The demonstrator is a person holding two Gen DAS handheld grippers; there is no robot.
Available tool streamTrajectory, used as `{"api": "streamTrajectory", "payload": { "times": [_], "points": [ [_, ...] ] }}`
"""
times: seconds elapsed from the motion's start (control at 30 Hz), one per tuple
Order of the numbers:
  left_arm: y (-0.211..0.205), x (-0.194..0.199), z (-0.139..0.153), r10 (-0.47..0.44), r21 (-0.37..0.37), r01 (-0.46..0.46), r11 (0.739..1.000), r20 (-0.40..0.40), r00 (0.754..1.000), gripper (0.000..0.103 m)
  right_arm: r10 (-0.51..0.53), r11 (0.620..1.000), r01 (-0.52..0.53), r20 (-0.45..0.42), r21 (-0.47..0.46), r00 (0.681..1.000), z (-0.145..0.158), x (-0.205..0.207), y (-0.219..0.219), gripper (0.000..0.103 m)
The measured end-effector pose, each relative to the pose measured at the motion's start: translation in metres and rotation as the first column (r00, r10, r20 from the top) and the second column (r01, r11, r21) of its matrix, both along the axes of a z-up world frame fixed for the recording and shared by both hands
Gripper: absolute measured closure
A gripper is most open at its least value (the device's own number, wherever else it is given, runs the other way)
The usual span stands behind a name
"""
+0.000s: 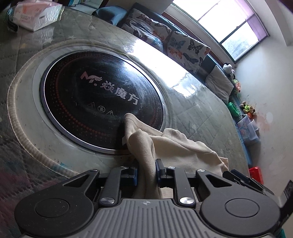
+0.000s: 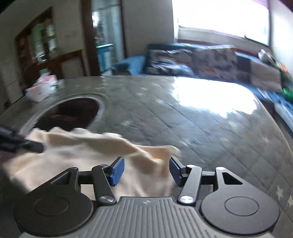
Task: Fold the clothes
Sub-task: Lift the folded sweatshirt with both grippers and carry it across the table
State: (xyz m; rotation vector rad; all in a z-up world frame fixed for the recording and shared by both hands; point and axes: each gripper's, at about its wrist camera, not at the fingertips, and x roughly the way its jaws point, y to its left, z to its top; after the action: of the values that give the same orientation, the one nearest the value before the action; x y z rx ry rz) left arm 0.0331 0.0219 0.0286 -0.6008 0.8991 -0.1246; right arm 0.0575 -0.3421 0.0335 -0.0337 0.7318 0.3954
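Observation:
A cream cloth garment (image 1: pixel 175 146) lies crumpled on the round table, one end reaching over the black cooktop (image 1: pixel 95 95). My left gripper (image 1: pixel 146 172) is shut on a bunched fold of the cream garment, which runs up between its blue pads. In the right wrist view the same garment (image 2: pixel 91 155) lies spread under my right gripper (image 2: pixel 146 170), whose blue pads stand wide apart over the cloth's edge and hold nothing. The left gripper's black finger (image 2: pixel 22 144) shows at the far left on the cloth. The right view is motion-blurred.
The table (image 1: pixel 197 113) has a quilted clear-covered top with a bright window glare. A tissue box (image 1: pixel 36 14) sits at its far side. A blue sofa with butterfly cushions (image 1: pixel 164 38) and toys (image 1: pixel 247 109) runs along the wall beyond the table.

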Motion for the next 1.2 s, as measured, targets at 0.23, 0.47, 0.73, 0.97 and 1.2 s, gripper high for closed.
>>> {"api": "streamTrajectory", "payload": {
  "times": [0.23, 0.47, 0.73, 0.97, 1.2],
  "points": [
    [-0.013, 0.002, 0.008, -0.024, 0.081, 0.021, 0.996, 0.027, 0.999, 0.083, -0.012, 0.996, 0.015, -0.033, 0.089, 0.999, -0.011, -0.003, -0.016, 0.054],
    [-0.034, 0.003, 0.029, -0.084, 0.166, 0.066, 0.984, 0.105, 0.991, 0.087, -0.01, 0.992, 0.007, 0.022, 0.13, 1.0, 0.001, -0.013, -0.018, 0.089],
    [-0.09, 0.022, 0.052, -0.217, 0.203, 0.179, 0.963, 0.186, 0.958, 0.088, -0.105, 0.99, 0.09, 0.147, 0.11, 0.984, 0.039, -0.035, -0.061, 0.09],
    [-0.153, 0.045, 0.055, -0.321, 0.207, 0.278, 0.938, 0.211, 0.923, 0.088, -0.224, 0.975, 0.22, 0.195, 0.045, 0.955, 0.055, -0.04, -0.113, 0.09],
    [-0.205, 0.061, 0.047, -0.404, 0.252, 0.355, 0.9, 0.182, 0.896, 0.088, -0.32, 0.946, 0.325, 0.195, 0.009, 0.927, 0.053, -0.038, -0.161, 0.09]
  ]
}}
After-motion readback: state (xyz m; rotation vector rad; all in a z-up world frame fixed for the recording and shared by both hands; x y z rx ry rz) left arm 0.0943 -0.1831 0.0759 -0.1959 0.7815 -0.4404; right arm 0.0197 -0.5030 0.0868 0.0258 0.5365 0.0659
